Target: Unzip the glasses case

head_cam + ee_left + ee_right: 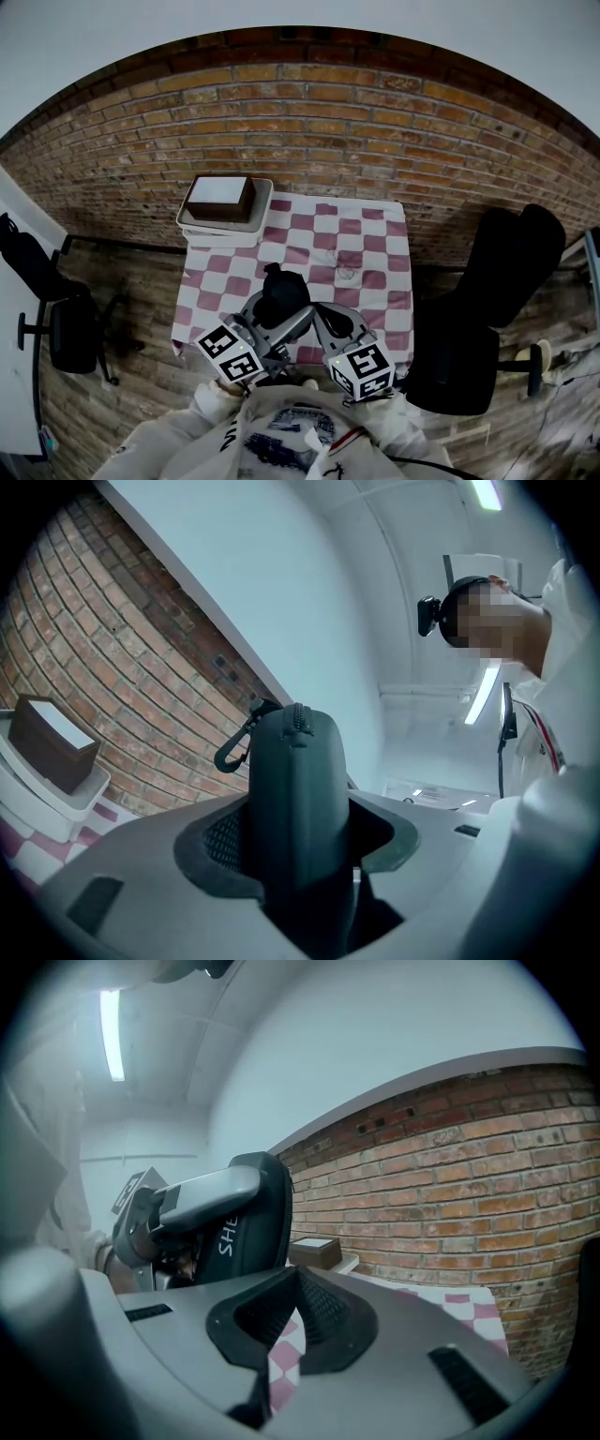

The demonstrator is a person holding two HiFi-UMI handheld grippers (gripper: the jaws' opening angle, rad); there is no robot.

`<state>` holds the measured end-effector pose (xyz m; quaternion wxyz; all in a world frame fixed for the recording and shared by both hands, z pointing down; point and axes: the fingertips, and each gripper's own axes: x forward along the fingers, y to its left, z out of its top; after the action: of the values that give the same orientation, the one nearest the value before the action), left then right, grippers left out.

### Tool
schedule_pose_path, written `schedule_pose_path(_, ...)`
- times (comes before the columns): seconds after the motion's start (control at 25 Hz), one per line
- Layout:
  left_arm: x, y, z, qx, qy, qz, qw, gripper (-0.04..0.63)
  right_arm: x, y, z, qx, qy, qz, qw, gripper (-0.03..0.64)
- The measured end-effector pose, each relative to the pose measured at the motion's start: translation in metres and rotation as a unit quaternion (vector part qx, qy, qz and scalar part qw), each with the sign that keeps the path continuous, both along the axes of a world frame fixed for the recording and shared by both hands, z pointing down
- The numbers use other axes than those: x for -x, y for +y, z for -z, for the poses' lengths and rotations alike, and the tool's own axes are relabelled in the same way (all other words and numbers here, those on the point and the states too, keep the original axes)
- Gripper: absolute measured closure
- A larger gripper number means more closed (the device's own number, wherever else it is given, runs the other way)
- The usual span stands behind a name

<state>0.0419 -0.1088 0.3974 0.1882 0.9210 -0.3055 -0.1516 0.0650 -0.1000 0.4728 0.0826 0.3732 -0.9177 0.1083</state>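
The black glasses case (281,292) hangs above the near edge of the checked table (375,246), and my left gripper (274,317) is shut on it. In the left gripper view the case (295,780) stands upright between the pads, zipper seam (298,720) on top and a black clip (234,747) hanging at its far end. My right gripper (330,317) sits just right of the case with its jaws shut and nothing seen between them. In the right gripper view its tips (298,1283) meet, with the case (261,1206) and the left gripper (187,1199) off to the left.
A brown box (220,197) rests in a white tray (225,231) at the table's far left corner. A small pale object (343,272) lies mid-table. Black chairs stand at the right (487,309) and left (56,314). A brick wall (309,141) runs behind.
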Motion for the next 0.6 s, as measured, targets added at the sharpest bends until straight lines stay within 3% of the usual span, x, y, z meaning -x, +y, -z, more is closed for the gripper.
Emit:
schedule_pose_path(0.28,0.0013,0.0005,-0.0028,0.003,0.005,0.004,1.0,0.344,0.005,0.0043,-0.0034,0.002,0.006,0.011,1.0,0.604)
schedule_pose_path(0.6,0.0017,0.0033,-0.0035,-0.005,-0.014,-0.005,0.9999,0.344,0.0049,0.0093,-0.0017,0.002,-0.007,0.016,1.0,0.604)
